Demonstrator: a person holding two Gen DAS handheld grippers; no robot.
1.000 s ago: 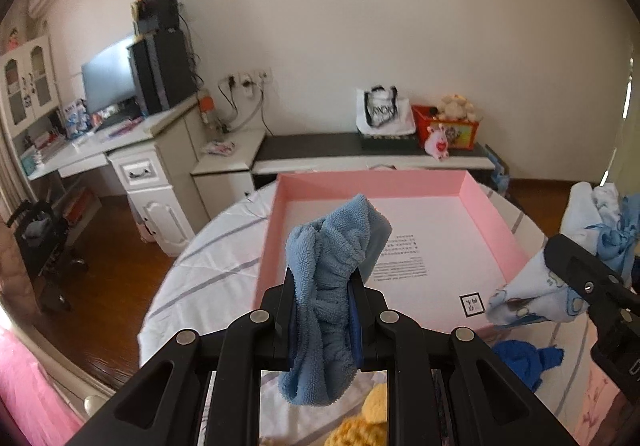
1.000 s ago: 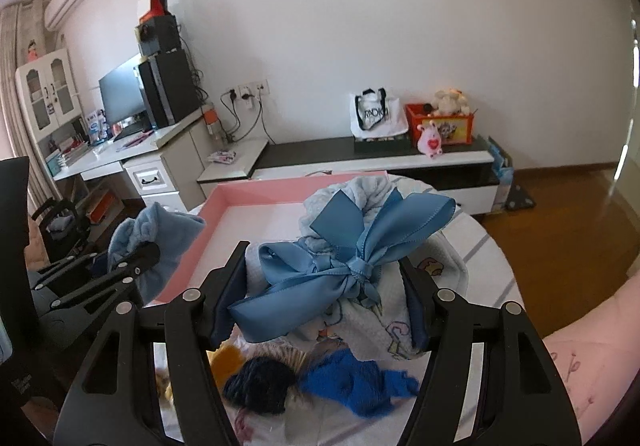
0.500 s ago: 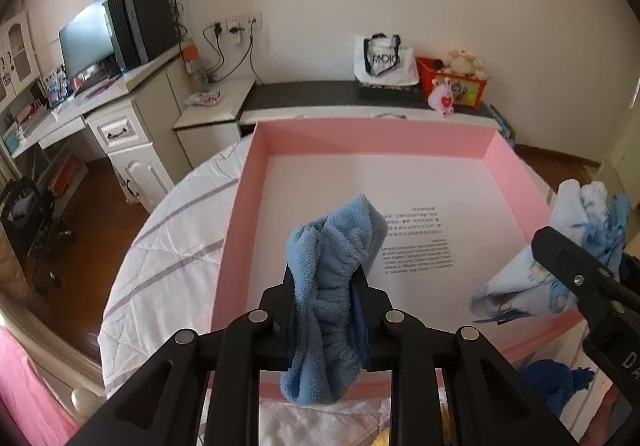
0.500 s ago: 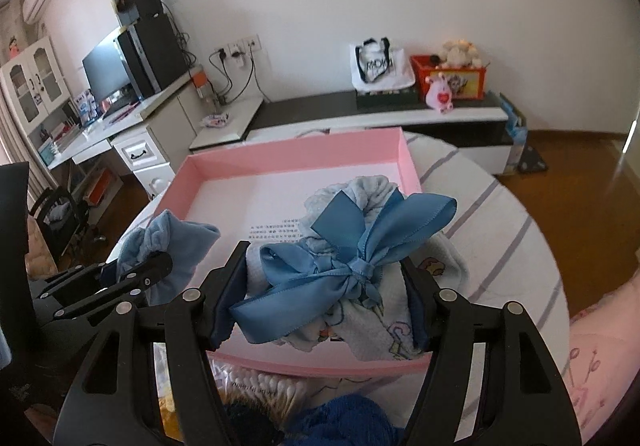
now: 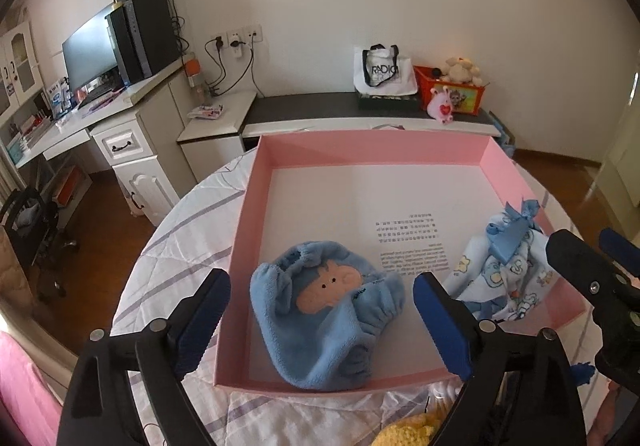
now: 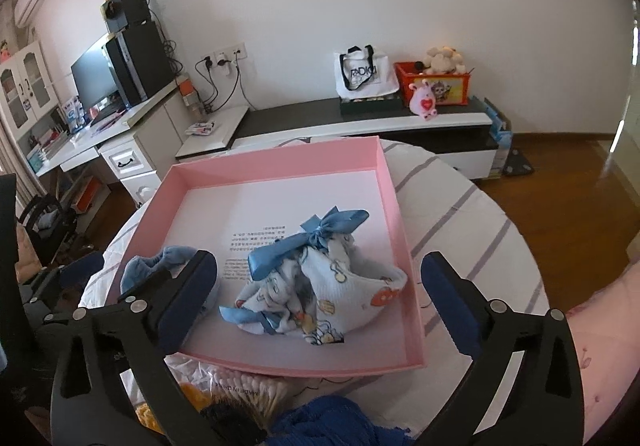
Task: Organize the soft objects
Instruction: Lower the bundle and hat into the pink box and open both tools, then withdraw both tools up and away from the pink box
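A blue fleece hat (image 5: 324, 310) with a peach face patch lies in the pink box (image 5: 256, 197) at its near left. My left gripper (image 5: 320, 310) is open, with a finger on each side of the hat. A printed white cloth with a blue ribbon bow (image 6: 316, 278) lies in the box (image 6: 404, 246) at its near right. My right gripper (image 6: 320, 294) is open around that cloth. The cloth also shows in the left wrist view (image 5: 508, 270), and the hat shows in the right wrist view (image 6: 160, 270).
The box sits on a round table with a white striped cover (image 6: 472, 230). In front of the box lie a yellow knitted item (image 5: 412, 430), a pack of cotton swabs (image 6: 240, 390) and dark blue knitwear (image 6: 328, 422). A desk and a low cabinet stand behind.
Both grippers have opened and let go. The blue hat and the bow cloth, held in the jaws before, now lie inside the pink box.
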